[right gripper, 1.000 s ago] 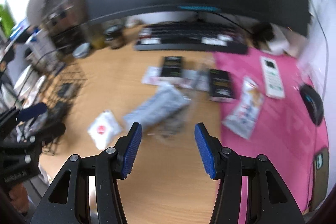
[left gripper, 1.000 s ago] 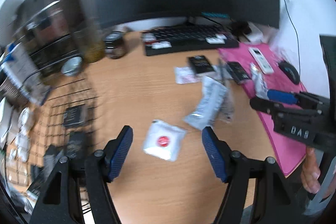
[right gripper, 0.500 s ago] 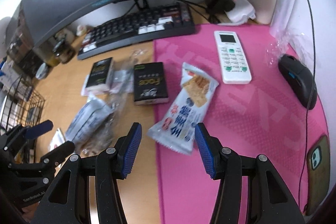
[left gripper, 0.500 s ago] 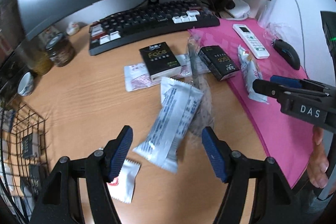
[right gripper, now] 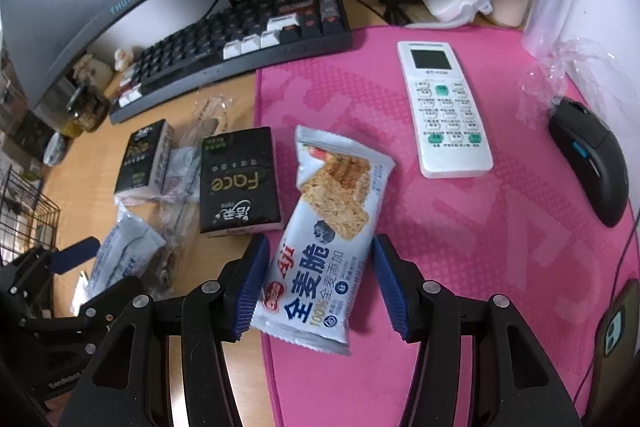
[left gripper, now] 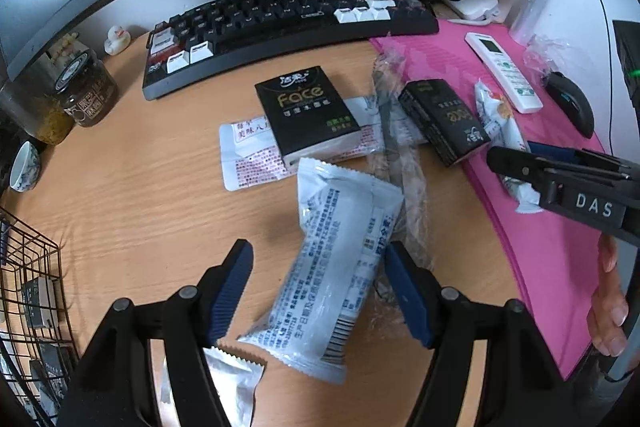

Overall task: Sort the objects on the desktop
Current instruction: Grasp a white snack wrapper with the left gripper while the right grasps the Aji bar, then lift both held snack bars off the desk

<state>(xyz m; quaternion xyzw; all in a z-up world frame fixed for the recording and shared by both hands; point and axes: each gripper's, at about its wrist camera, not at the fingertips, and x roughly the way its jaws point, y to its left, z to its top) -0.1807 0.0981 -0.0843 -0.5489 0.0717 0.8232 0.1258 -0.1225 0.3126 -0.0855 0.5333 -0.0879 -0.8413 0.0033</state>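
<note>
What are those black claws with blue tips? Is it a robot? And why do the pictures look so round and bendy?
No robot: a person holds two grabber tools, one in each hand. Each tool carries a wide-eyed camera looking along its fingers, which bends the picture.

The left gripper is open around a white snack packet on the wooden desk. The right gripper is open around a cracker packet on the pink mat. Nothing is squeezed yet.

Also there: two black tissue boxes, a keyboard, a white remote, a black mouse, a jar and a wire basket.
</note>
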